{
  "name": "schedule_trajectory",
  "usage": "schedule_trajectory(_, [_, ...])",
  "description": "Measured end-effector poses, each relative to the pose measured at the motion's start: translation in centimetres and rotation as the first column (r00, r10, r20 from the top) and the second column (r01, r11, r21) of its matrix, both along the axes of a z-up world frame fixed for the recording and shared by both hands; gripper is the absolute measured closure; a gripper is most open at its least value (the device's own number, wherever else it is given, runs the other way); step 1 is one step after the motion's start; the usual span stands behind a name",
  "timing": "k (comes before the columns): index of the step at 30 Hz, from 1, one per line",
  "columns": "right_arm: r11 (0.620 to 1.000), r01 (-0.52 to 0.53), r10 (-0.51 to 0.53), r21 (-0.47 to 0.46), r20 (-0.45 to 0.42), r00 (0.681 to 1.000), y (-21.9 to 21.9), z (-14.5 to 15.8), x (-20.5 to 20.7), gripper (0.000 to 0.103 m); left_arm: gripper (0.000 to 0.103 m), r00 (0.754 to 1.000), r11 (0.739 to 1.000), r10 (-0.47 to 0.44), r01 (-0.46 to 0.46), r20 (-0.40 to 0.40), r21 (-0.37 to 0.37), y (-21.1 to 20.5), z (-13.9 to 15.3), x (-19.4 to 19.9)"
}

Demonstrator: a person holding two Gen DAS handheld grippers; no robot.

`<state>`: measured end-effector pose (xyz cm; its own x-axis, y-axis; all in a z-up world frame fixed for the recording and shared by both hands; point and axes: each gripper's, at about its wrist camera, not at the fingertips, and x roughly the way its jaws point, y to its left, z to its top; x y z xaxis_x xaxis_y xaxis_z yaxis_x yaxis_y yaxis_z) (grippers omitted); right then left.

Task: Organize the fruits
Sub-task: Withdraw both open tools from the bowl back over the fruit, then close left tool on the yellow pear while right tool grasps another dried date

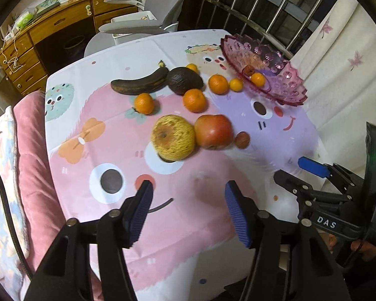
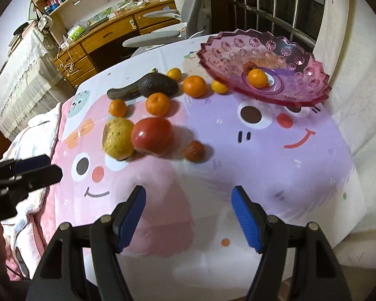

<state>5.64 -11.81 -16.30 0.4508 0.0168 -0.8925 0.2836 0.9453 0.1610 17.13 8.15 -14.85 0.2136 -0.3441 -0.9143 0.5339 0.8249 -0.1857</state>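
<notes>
Left wrist view shows a table under a cartoon cloth [image 1: 92,150], fruit [image 1: 173,138] scattered mid-table, a pink dish [image 1: 275,75] holding maybe two small fruits. Left gripper [image 1: 188,195] and right gripper [image 2: 189,202] gape, holding nothing. Wooden desk [image 1: 50,32] and grey chair [image 1: 148,22] stand behind.

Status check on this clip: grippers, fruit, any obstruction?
Left gripper and right gripper open, both empty. Pink bowl holds one orange and a small brown fruit; the rest is on the tablecloth. Path clear.
</notes>
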Motion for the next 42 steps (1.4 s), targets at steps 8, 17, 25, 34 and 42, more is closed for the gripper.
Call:
schedule_trajectory(8, [0.997, -0.016, 0.012, -0.075, -0.059, 0.998, 1.3, -1.2, 0.5, 0.032, 0.023, 1.0, 0.998, -0.026, 0.026, -0.01, 0.05, 0.5, -0.8, 2.2])
schedule_trajectory(17, [0.966, -0.162, 0.154, -0.203, -0.055, 0.987, 1.7, -2.9, 2.2, 0.032, 0.02, 0.996, 0.987, -0.086, 0.089, -0.027, 0.133, -1.5, -2.0, 5.2])
schedule_trajectory(25, [0.926, -0.303, 0.297, -0.226, -0.062, 0.953, 1.6, -5.5, 3.9, 0.032, 0.02, 0.989, 0.976, -0.106, 0.124, -0.107, 0.179, -3.8, -5.5, 7.8])
schedule_trajectory(34, [0.901, -0.342, 0.356, -0.265, 0.004, 0.935, 1.1, -7.6, 4.8, 0.032, 0.02, 0.976, 0.974, -0.107, 0.142, -0.192, 0.176, -5.1, -9.0, 9.6])
schedule_trajectory(42, [0.892, -0.352, 0.372, -0.284, 0.02, 0.928, 0.9, -9.0, 5.8, 0.04, 0.02, 0.964, 0.978, -0.12, 0.156, -0.236, 0.139, -5.7, -10.7, 10.2])
